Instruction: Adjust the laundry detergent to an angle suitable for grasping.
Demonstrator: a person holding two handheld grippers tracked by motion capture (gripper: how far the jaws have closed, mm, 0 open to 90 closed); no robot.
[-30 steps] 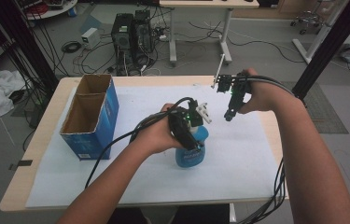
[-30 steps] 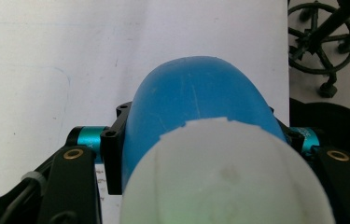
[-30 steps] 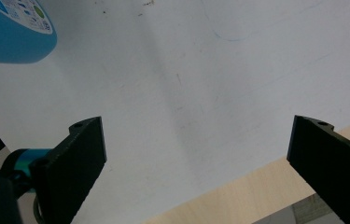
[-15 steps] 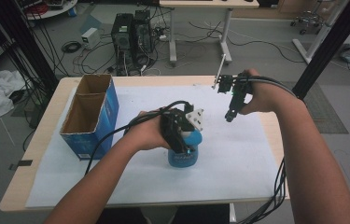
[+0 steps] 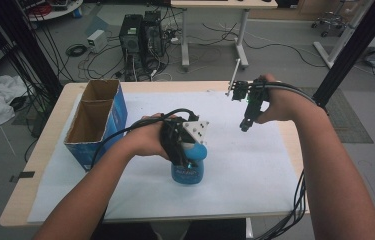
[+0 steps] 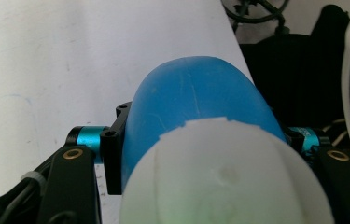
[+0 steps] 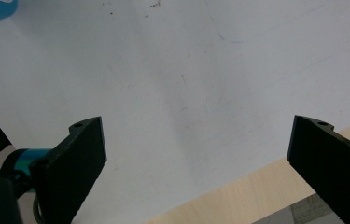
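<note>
- Two grippers work over a wooden table (image 5: 45, 150) covered by a white sheet (image 5: 255, 170).
- Left gripper (image 5: 182, 150) is clamped on a blue bottle (image 5: 189, 170) with a white cap, which stands on the sheet, right of an open blue cardboard box (image 5: 95, 122).
- Right gripper (image 5: 247, 120) hangs above the sheet, further right of the bottle, jaws wide apart and empty.
- Beyond the table: grey floor, computer towers (image 5: 142, 35), loose cables, another desk.

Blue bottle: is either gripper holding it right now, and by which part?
The left gripper holds the blue bottle, its fingers clamped on the sides just below the white cap. The right gripper is open, holding nothing.
</note>
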